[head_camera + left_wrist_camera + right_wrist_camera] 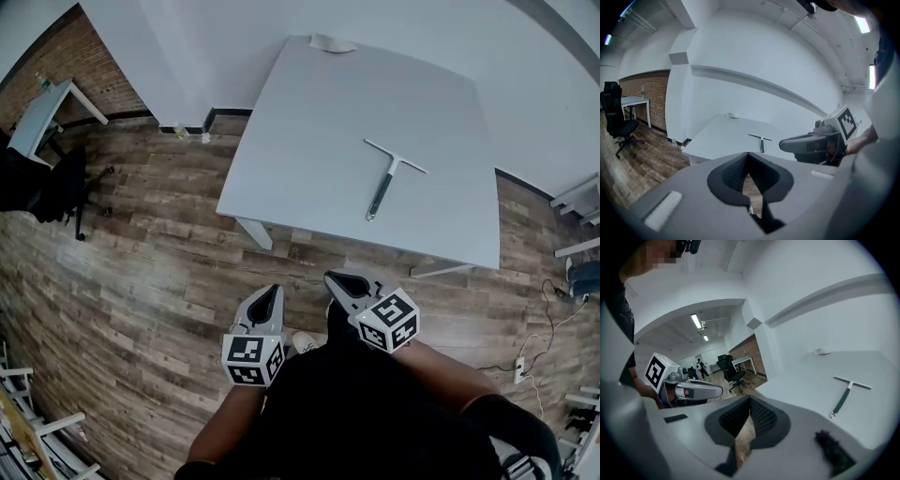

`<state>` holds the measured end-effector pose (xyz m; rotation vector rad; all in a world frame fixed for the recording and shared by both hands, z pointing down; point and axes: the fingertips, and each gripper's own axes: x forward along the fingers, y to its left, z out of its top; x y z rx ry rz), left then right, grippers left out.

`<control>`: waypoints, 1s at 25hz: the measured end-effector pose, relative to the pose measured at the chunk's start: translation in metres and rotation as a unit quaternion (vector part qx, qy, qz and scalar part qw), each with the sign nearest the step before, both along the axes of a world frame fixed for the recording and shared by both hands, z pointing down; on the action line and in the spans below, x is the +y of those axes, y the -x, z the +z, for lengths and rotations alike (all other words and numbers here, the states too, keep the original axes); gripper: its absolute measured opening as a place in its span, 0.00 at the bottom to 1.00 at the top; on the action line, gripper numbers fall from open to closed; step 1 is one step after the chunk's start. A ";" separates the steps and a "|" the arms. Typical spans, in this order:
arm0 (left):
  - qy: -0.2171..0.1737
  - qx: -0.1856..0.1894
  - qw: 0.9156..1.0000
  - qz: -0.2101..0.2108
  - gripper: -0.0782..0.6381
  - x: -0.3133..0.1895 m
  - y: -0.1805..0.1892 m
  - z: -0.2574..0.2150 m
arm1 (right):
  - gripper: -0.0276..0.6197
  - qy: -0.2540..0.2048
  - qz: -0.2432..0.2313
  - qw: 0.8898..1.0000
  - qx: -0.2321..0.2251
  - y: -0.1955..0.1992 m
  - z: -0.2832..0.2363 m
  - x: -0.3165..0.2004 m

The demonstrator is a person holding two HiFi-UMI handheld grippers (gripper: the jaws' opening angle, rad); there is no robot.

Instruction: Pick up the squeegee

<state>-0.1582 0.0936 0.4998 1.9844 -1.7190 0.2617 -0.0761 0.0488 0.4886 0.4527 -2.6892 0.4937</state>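
Each gripper carries a cube with black-and-white square patterns on it.

The squeegee (385, 184) lies flat on a big, smooth, light grey square table (309, 131). It is at about 1 o'clock from the grippers and well apart from them. It is shaped like a T, with a thin pale blade and a dark handle.

The floor (141, 253) is brown wood planks. At 10 o'clock there is a brick wall (75, 66), a black chair (56, 187) and a white desk (37, 112).

The left gripper (272, 289) and the right gripper (333, 277) are both pressed together and pinch nothing.
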 end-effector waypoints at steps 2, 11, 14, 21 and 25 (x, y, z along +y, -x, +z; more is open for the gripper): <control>0.000 -0.002 1.000 0.008 0.12 -0.016 -0.003 0.000 | 0.05 0.006 0.011 1.000 0.001 -0.006 0.005 -0.014; 0.013 -0.005 0.999 0.036 0.12 -0.082 -0.014 0.010 | 0.05 0.036 0.075 0.996 0.016 -0.036 0.026 -0.086; 0.019 -0.011 0.999 0.048 0.12 -0.104 -0.016 0.016 | 0.05 0.042 0.092 0.995 0.017 -0.041 0.031 -0.110; 0.027 -0.022 0.997 0.070 0.12 -0.159 -0.027 0.023 | 0.05 0.051 0.111 0.993 0.009 -0.051 0.037 -0.161; 0.030 -0.031 0.995 0.086 0.12 -0.191 -0.037 0.022 | 0.05 0.053 0.123 0.991 0.000 -0.061 0.035 -0.189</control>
